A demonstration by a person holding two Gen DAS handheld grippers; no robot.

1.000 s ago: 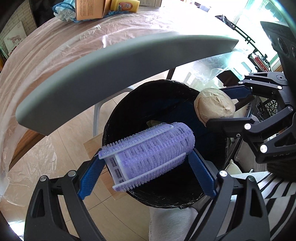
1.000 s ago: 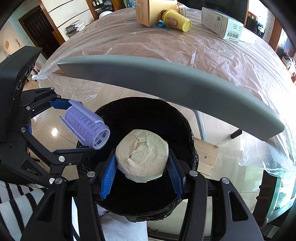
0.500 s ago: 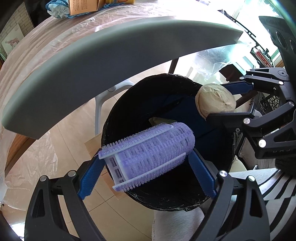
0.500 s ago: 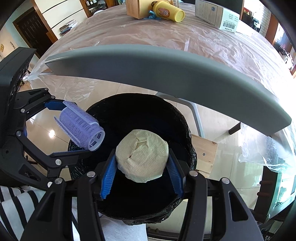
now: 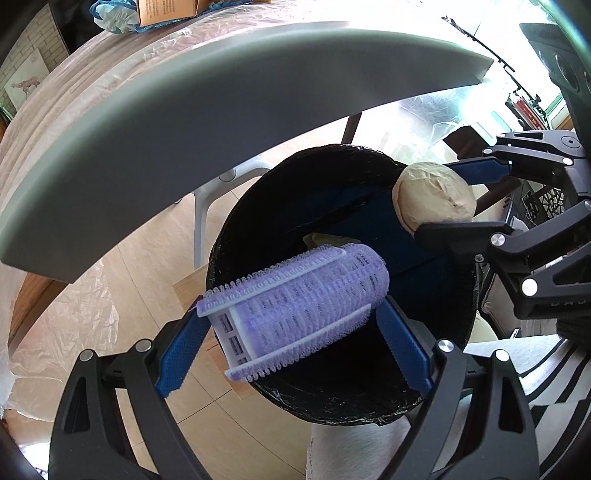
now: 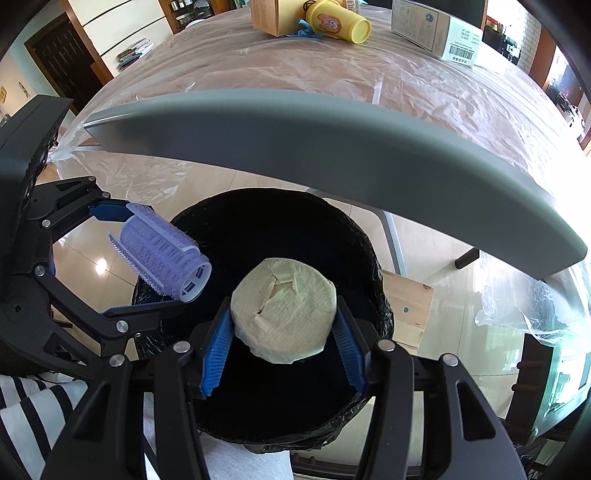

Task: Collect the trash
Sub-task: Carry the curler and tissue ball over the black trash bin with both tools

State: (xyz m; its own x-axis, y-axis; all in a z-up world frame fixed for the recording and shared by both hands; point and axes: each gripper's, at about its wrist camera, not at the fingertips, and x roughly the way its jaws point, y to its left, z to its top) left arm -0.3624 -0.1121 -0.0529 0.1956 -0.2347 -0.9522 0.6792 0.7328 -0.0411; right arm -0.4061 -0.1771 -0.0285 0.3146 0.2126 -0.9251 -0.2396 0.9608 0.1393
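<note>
I see a lilac bristled hair roller (image 5: 295,306) and a round cream paper wad (image 6: 284,310), both held above the black-lined bin (image 6: 354,236).

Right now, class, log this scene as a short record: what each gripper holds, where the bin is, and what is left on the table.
left gripper: shut on hair roller, over the bin
right gripper: shut on paper wad, over the bin
bin: black-lined, open, directly below both grippers
in bin: something pale, unclear
table: plastic-covered; yellow cup on its side, two boxes
</note>
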